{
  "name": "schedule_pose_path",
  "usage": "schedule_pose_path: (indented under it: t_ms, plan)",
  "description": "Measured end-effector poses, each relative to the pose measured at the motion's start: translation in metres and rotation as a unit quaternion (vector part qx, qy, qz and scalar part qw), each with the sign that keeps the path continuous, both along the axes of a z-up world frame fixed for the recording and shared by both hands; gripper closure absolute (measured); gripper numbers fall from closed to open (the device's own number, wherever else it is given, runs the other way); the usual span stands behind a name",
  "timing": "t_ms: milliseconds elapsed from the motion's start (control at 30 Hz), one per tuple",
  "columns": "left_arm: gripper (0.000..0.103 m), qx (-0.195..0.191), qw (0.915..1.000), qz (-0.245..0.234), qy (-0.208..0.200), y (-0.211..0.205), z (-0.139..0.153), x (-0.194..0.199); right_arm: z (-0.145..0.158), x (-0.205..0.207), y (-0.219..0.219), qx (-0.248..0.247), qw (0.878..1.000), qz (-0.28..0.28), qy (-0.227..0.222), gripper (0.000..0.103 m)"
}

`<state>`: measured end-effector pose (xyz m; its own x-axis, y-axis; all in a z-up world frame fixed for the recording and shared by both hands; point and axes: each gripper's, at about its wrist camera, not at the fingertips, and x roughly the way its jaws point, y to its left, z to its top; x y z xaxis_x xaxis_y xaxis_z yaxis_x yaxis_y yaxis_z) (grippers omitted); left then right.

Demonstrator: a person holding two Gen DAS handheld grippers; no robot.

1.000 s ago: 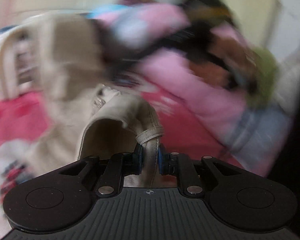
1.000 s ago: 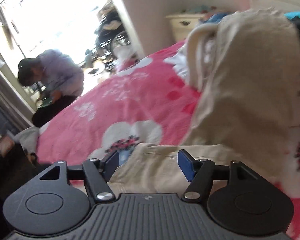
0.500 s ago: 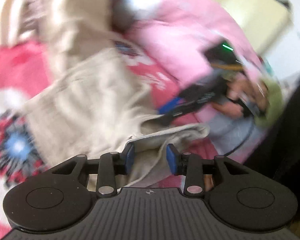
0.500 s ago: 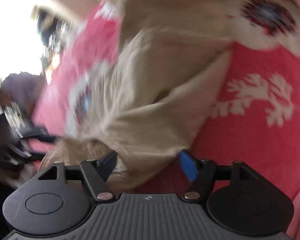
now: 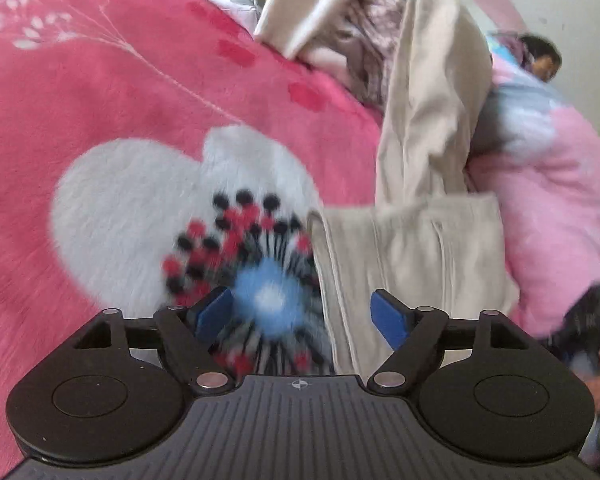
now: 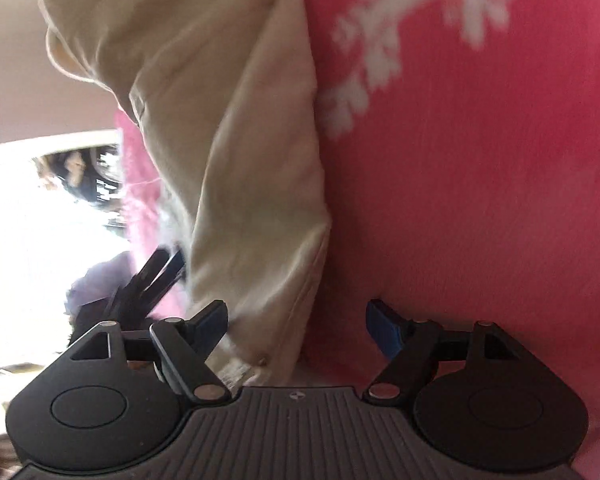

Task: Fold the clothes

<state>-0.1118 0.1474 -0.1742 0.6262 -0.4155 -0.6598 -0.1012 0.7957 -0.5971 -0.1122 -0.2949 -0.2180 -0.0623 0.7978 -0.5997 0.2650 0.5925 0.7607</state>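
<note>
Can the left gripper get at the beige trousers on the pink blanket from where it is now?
Probably yes: the left gripper is open, its jaws just widened, and the beige trousers lie unobstructed partly between them.

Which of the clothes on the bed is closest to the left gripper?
The beige garment: its edge lies between the open fingers of the left gripper, untouched, while the piled clothes sit farther back on the pink blanket.

A home bedroom: a bed spread with a fleecy pink flower-print blanket (image 5: pixel 148 92); a heap of loose clothes (image 5: pixel 364 28) lying on it; a plain pale wall (image 5: pixel 572 12) behind a person in pink.
</note>
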Motion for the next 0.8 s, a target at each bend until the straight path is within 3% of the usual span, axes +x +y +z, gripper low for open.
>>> schedule_pose_path:
  t_ms: [100, 200, 333, 400, 467, 567, 733, 800]
  plan:
    - [0.013, -0.001, 0.9995, -0.002, -0.032, 0.0, 0.0, 0.014, -0.01, -0.013, -0.001, 0.039, 0.999, -0.013, 0.027, 0.024]
    - [0.012, 0.005, 0.9987, -0.001, -0.051, -0.005, 0.0, 0.023, -0.015, -0.023, 0.006, 0.057, 0.998, 0.001, 0.025, 0.026]
    - [0.014, 0.043, 0.9965, -0.009, -0.07, -0.02, -0.003, 0.03, -0.009, -0.031, 0.009, 0.051, 0.998, 0.022, -0.004, 0.046]
    - [0.026, 0.091, 0.9923, -0.019, -0.082, -0.031, 0.0, 0.026, -0.004, -0.037, 0.006, 0.062, 0.998, 0.027, -0.016, 0.061]
    - [0.036, 0.107, 0.9897, -0.022, -0.092, -0.038, 0.003, 0.021, 0.002, -0.042, 0.005, 0.069, 0.996, 0.035, -0.033, 0.073]
    - [0.053, 0.095, 0.9905, -0.02, -0.097, -0.04, 0.006, 0.017, 0.013, -0.048, -0.001, 0.084, 0.993, 0.049, -0.061, 0.079]
    - [0.052, 0.051, 0.9953, -0.004, -0.083, -0.034, 0.003, 0.019, 0.022, -0.056, -0.011, 0.098, 0.991, 0.058, -0.072, 0.079]
    - [0.044, 0.016, 0.997, -0.001, -0.075, -0.027, -0.003, 0.027, 0.018, -0.054, -0.013, 0.097, 0.992, 0.053, -0.062, 0.079]
